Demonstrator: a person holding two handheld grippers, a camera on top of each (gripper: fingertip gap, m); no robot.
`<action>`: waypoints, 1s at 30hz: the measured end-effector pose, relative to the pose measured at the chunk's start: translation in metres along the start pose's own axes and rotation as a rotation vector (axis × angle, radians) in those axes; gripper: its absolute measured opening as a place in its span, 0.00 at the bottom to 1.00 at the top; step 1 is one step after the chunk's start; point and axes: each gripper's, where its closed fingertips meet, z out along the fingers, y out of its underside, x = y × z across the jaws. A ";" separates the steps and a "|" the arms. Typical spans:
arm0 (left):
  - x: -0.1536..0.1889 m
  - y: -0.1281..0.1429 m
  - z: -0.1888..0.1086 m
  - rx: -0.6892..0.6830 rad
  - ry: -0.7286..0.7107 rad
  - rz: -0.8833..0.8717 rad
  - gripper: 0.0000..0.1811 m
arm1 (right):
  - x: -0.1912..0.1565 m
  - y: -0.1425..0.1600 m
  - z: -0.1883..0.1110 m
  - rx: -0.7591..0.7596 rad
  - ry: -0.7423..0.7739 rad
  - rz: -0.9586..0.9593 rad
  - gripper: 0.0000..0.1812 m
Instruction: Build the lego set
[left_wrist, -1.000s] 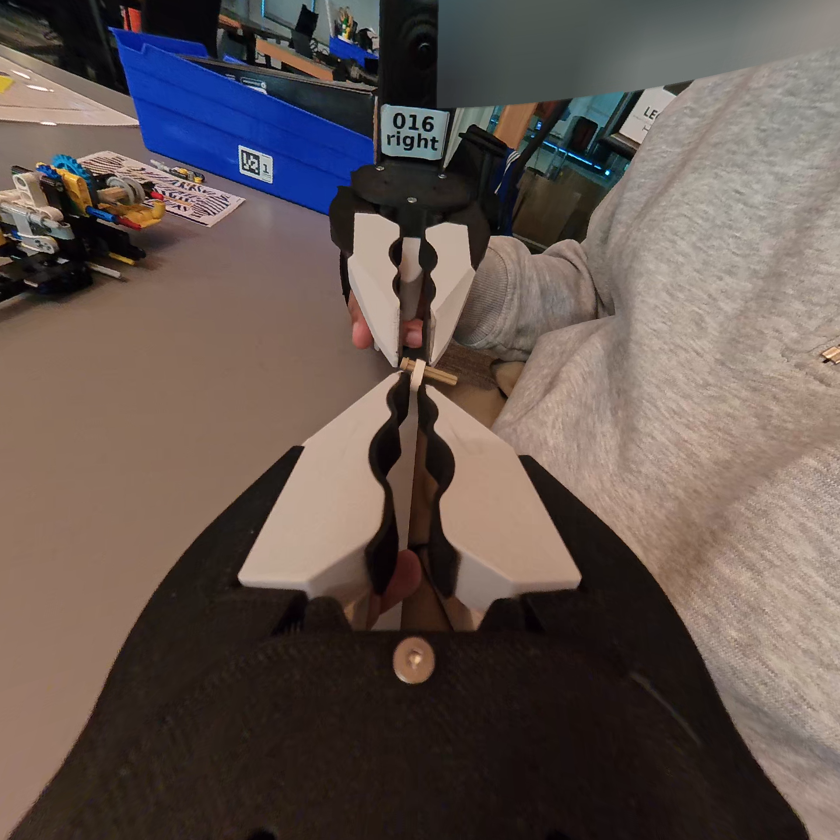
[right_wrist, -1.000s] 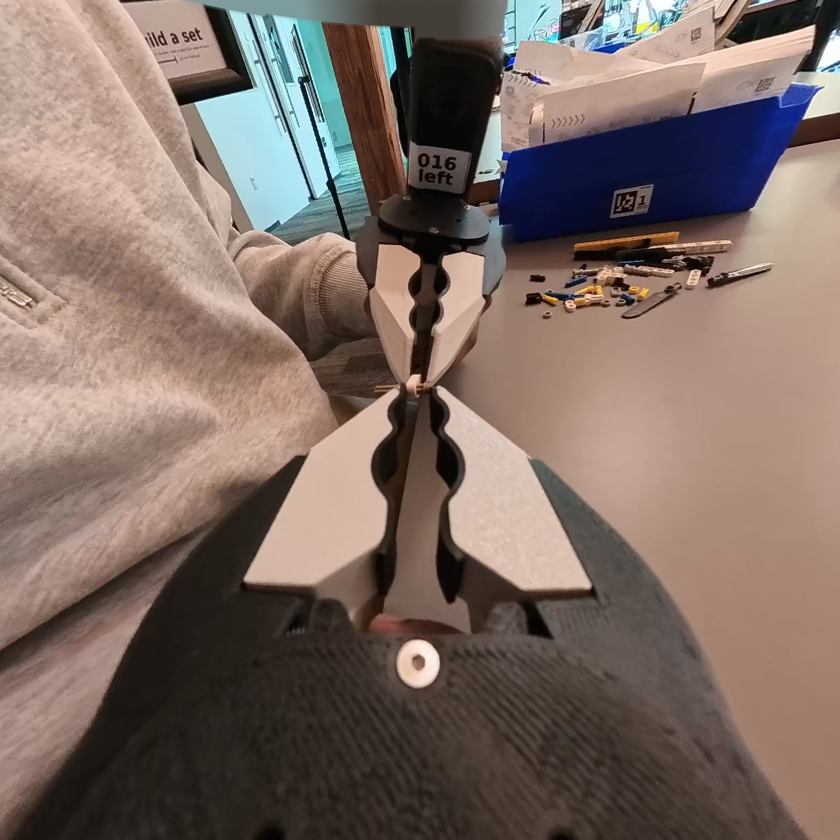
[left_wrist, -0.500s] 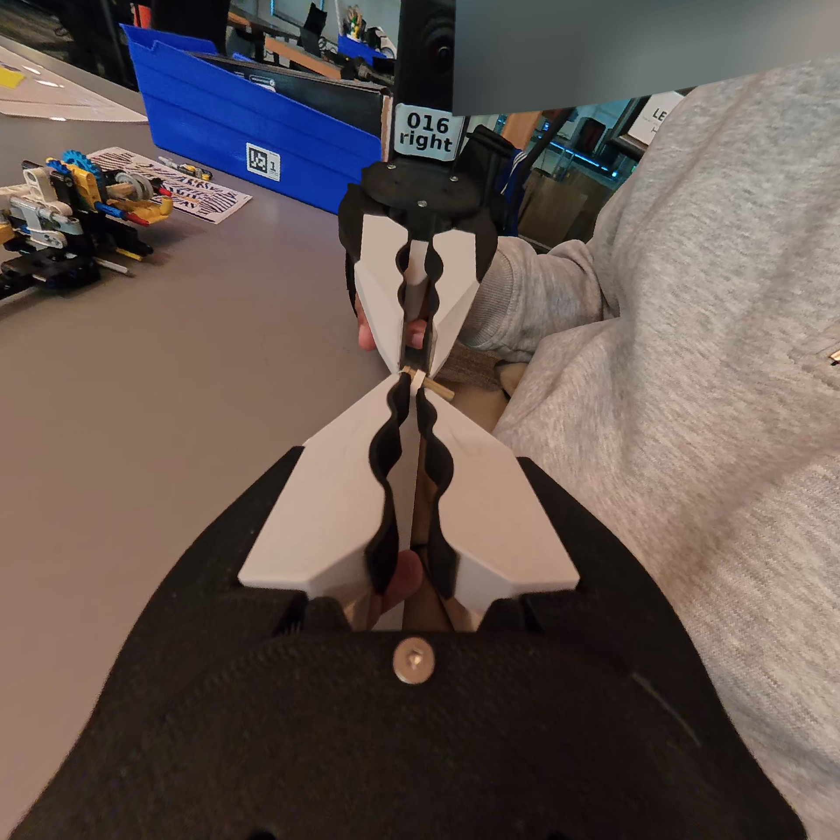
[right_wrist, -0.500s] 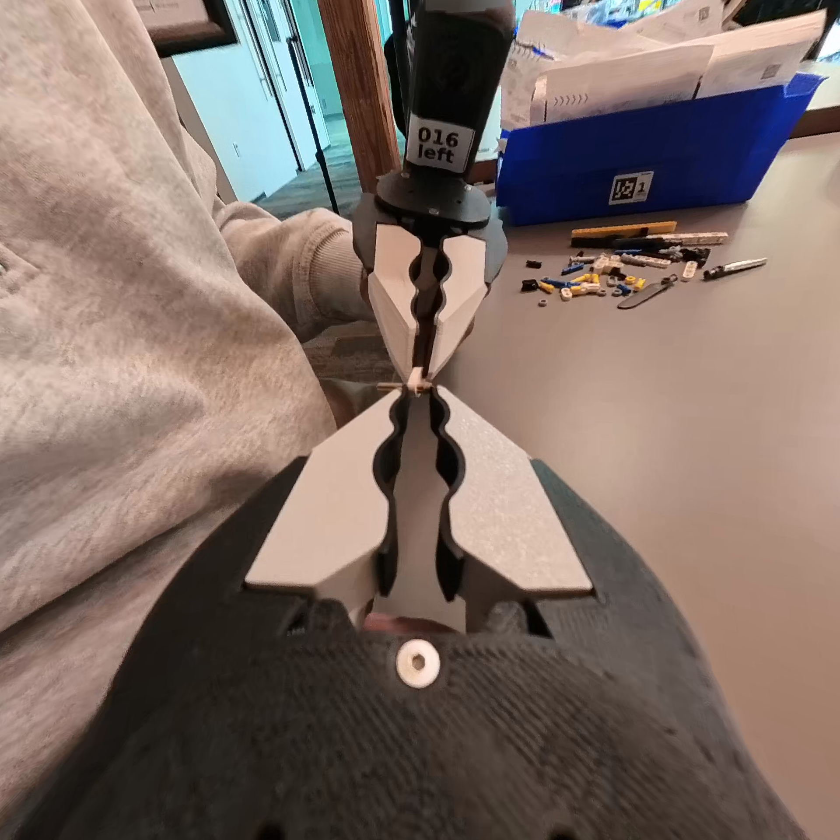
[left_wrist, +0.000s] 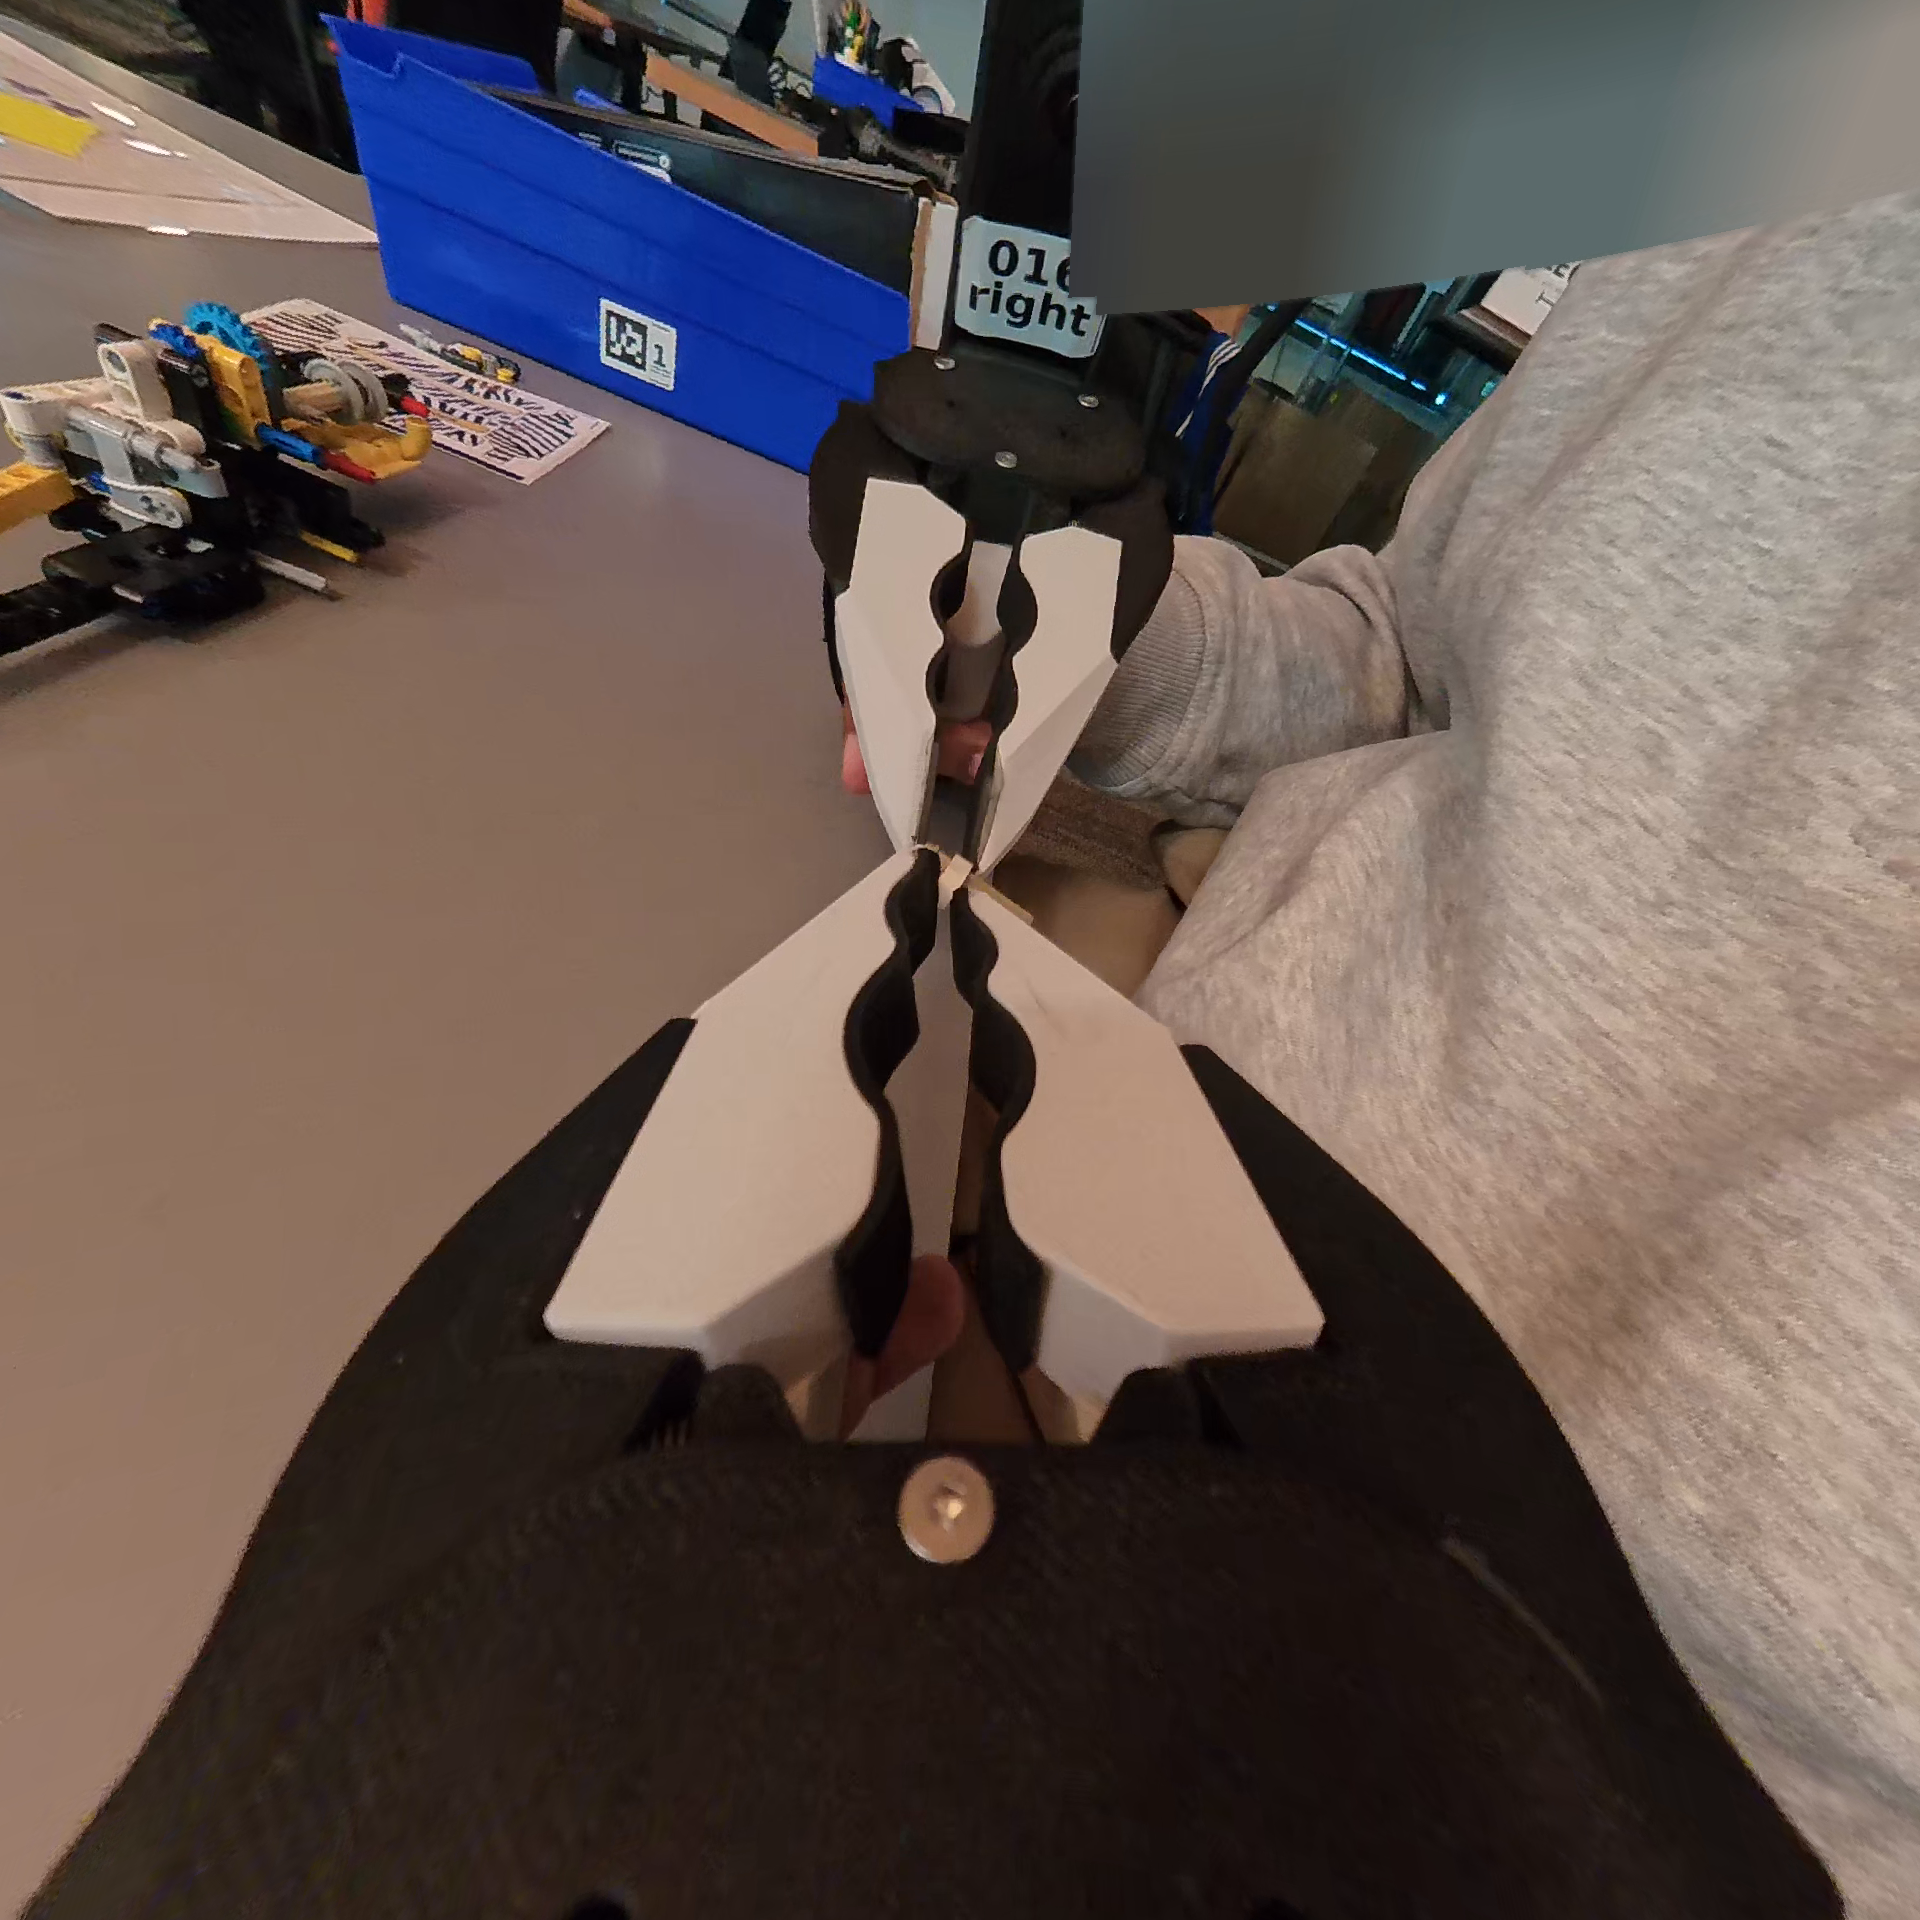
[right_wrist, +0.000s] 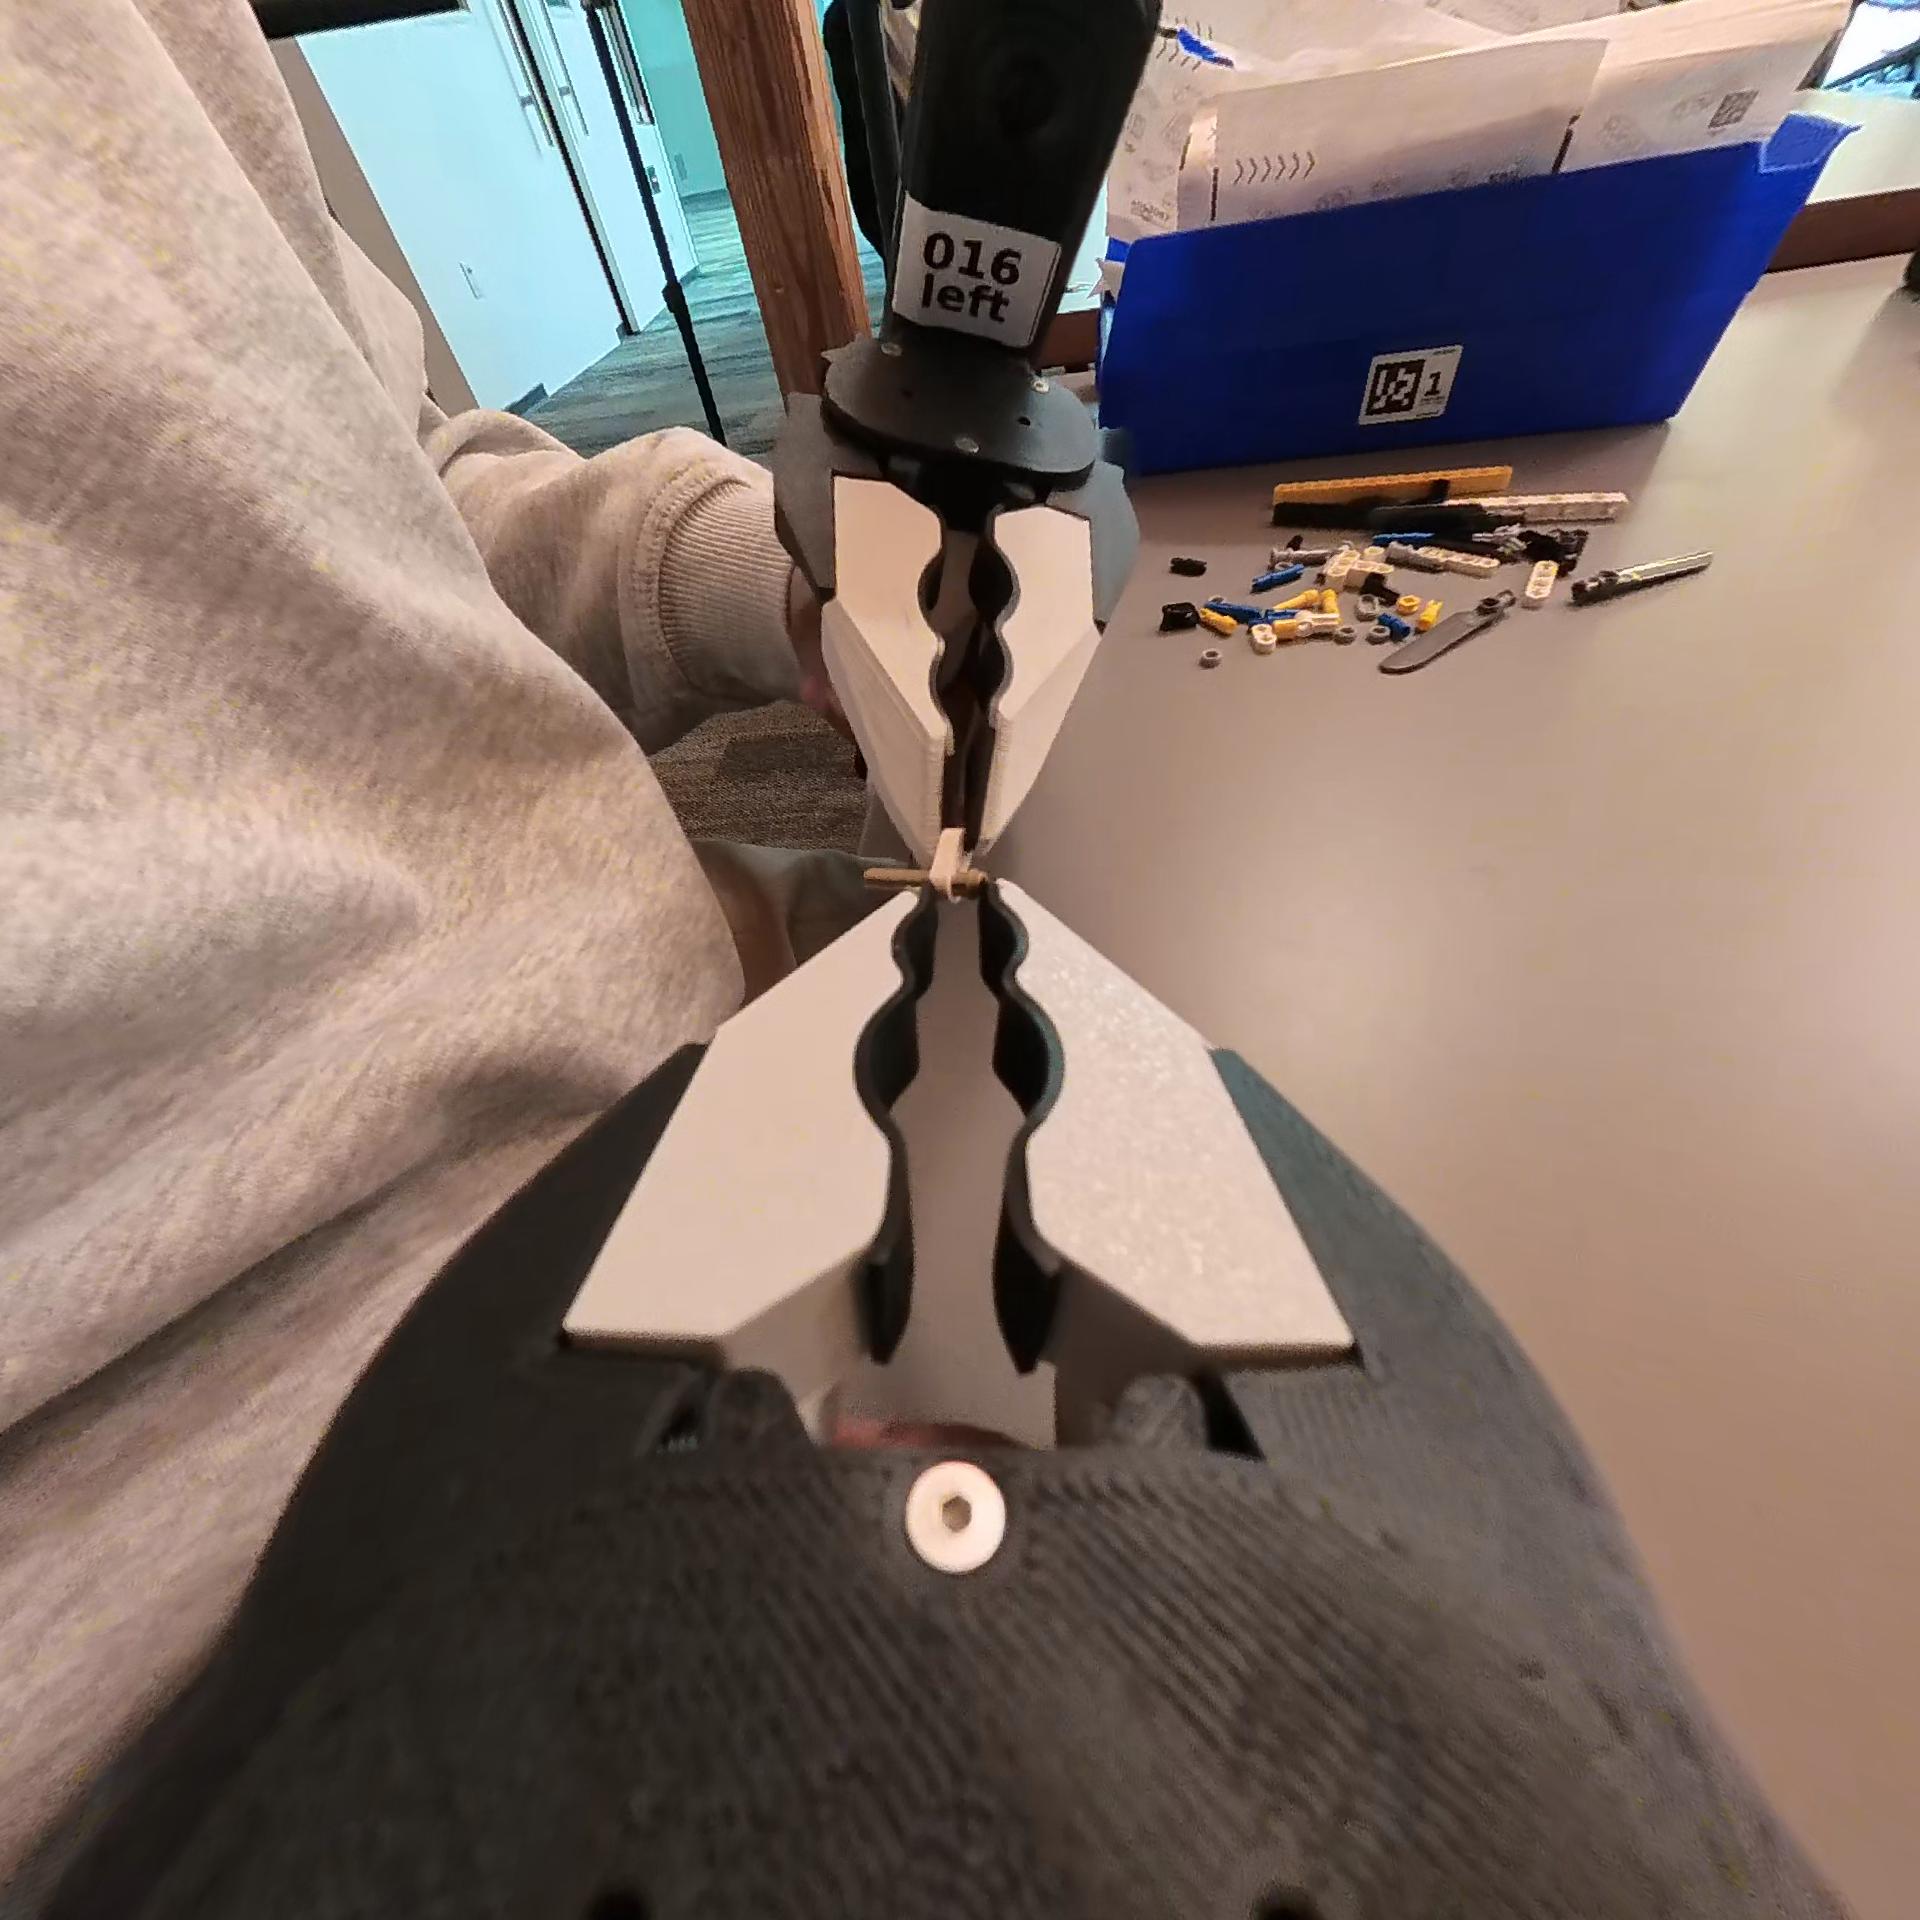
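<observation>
My two grippers meet tip to tip above the table's near edge. My left gripper is shut on a small white Lego piece with a thin tan axle running through it sideways. It also shows far off in the right wrist view. My right gripper has its tips right at the piece, just under the axle. Its jaws stand a narrow gap apart, and I cannot tell whether they pinch anything. It faces me in the left wrist view.
A partly built Lego model and a sticker sheet lie on the grey table. A blue bin stands behind them. Loose Lego parts lie before a blue bin of papers. The person's grey sweater is close beside the grippers. Less than 4 cm separates the two grippers' tips. From either gripper's tips it is about 25 centimetres to the partly built Lego model.
Both grippers stay tip to tip on the piece. The pair has shifted slightly, so the background has slid. The jaw openings look the same.
</observation>
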 end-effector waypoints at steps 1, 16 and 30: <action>0.000 0.000 0.000 0.000 0.000 -0.001 0.00 | 0.000 -0.001 -0.001 0.000 0.001 0.002 0.04; 0.000 0.017 0.018 -0.112 -0.032 0.006 0.00 | -0.008 -0.005 0.009 -0.037 0.011 -0.051 0.00; -0.024 -0.010 -0.008 0.078 -0.088 -0.127 0.00 | 0.027 -0.012 -0.007 0.098 0.120 0.084 0.09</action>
